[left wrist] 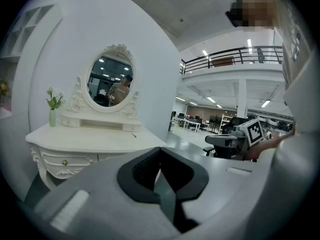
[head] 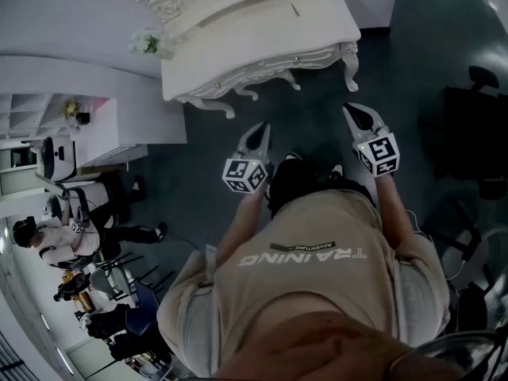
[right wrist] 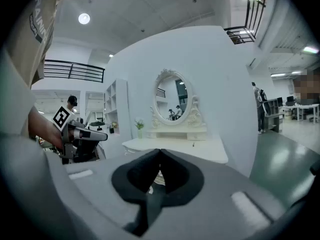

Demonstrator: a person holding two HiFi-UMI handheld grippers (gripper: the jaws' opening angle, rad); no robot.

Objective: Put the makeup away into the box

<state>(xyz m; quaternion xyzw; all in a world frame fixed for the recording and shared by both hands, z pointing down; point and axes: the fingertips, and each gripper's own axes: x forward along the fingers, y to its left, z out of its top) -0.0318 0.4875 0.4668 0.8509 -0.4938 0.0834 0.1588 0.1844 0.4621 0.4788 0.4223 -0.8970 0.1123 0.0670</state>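
Person stands back from the white dressing table [head: 262, 34], both tongs held out over the dark floor [head: 317, 105], well apart from the table. Left gripper [head: 259, 128]: jaws pressed together, nothing between them. Right gripper [head: 354, 110]: also pressed together, empty.

On the tabletop lies a small dark thin item [head: 294, 9], near the back by the oval mirror [left wrist: 111, 81]. It is too small to tell if it's makeup. A vase of flowers [left wrist: 52, 109] stands at the table's left corner. The box can't be made out in any view.
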